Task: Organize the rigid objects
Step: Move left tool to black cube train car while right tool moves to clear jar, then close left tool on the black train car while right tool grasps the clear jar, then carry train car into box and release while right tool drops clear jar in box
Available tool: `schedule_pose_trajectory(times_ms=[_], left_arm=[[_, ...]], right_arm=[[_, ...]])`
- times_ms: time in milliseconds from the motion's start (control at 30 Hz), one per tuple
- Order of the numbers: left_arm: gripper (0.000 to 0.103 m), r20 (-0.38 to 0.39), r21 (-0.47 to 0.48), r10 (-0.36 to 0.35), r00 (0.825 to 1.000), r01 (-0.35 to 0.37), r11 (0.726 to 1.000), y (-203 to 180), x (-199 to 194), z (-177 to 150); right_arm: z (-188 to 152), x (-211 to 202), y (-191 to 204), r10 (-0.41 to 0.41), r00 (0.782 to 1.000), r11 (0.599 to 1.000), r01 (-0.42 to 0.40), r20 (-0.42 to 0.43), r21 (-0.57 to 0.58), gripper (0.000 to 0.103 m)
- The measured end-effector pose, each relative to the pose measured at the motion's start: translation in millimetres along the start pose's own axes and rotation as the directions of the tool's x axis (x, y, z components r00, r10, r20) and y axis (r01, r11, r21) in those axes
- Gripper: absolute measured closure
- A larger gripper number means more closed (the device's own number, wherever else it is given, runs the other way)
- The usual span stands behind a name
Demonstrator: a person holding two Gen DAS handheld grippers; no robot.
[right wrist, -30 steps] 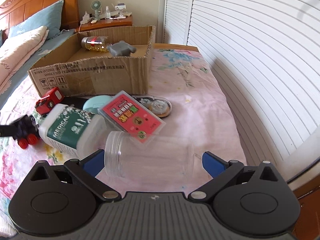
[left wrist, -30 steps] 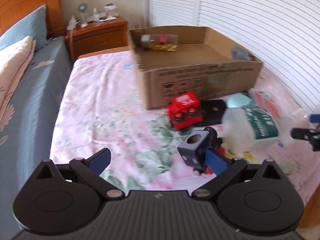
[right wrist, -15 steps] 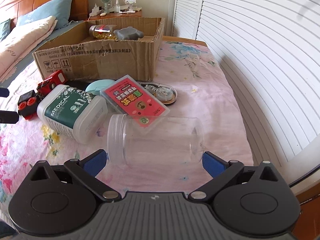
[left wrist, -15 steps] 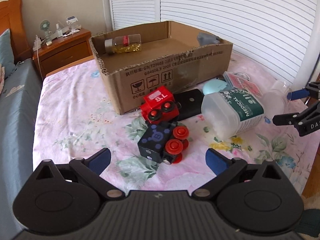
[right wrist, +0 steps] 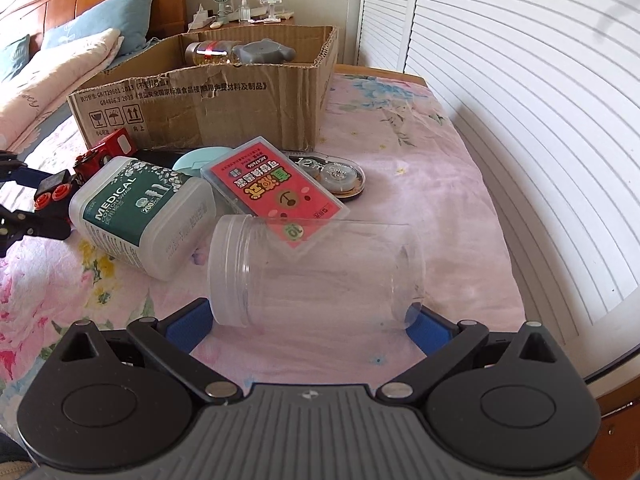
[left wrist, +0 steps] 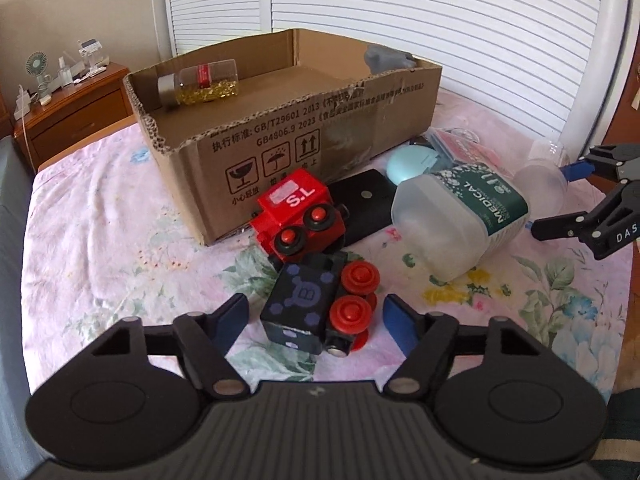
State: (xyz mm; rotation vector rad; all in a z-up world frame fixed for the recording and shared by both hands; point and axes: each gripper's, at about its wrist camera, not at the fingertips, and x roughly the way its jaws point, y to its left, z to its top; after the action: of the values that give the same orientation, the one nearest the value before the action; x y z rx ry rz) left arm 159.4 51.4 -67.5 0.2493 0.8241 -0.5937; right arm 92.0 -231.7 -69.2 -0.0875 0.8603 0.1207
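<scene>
In the left wrist view, the left claw [left wrist: 316,316] is closing around the black wooden toy train car with red wheels [left wrist: 316,306], pads not yet touching; it lies on the bed before the brown cardboard box [left wrist: 320,136]. Stiff and light, it suits a flat-sided pinch. Two toy cars show. In the right wrist view, the right claw [right wrist: 310,330] stands spread about one clear plastic jar [right wrist: 312,276], slippery and best taken mid-body.
</scene>
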Motion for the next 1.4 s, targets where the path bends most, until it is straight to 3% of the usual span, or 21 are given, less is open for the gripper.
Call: schedule_pose_trajectory(times_ms=[133,367,467,667,800,1400], left_arm=[[0.048,-0.009,0.031,-0.029,1.0,0.03,0.999,-5.1,0.4,2.9],[0.048,0.001,0.022,-0.024,1.0,0.024,0.999,-6.3,1.4,3.6],[0.054,0.008,0.031,-0.024,1.0,0.023,0.999,-9.9,1.1,3.4],[0.054,0.002,0.021,-0.017,1.0,0.017,1.0,-10.5,-0.6,3.5],[0.054,-0.007,0.015,-0.011,1.0,0.011,1.0,-10.7,-2.2,3.2],[0.054,-0.041,0.037,0.001,0.999,0.001,0.999,-15.9,-32.8,8.6]], right_arm=[[1.0,0.5,-0.4,0.004,1.0,1.0,-0.004,-0.001,-0.003,0.0],[4.8,-0.9,1.1,-0.014,1.0,1.0,0.014,-0.004,-0.002,0.0],[8.8,-6.9,0.9,-0.018,1.0,1.0,0.018,0.019,0.007,0.0],[17.1,-13.5,2.3,-0.012,0.999,1.0,0.011,0.038,0.005,0.0],[20.2,-11.7,5.7,-0.043,0.999,0.999,0.043,0.013,-0.012,0.009],[28.9,-33.6,11.4,-0.027,1.0,0.987,0.029,0.016,-0.158,0.009]])
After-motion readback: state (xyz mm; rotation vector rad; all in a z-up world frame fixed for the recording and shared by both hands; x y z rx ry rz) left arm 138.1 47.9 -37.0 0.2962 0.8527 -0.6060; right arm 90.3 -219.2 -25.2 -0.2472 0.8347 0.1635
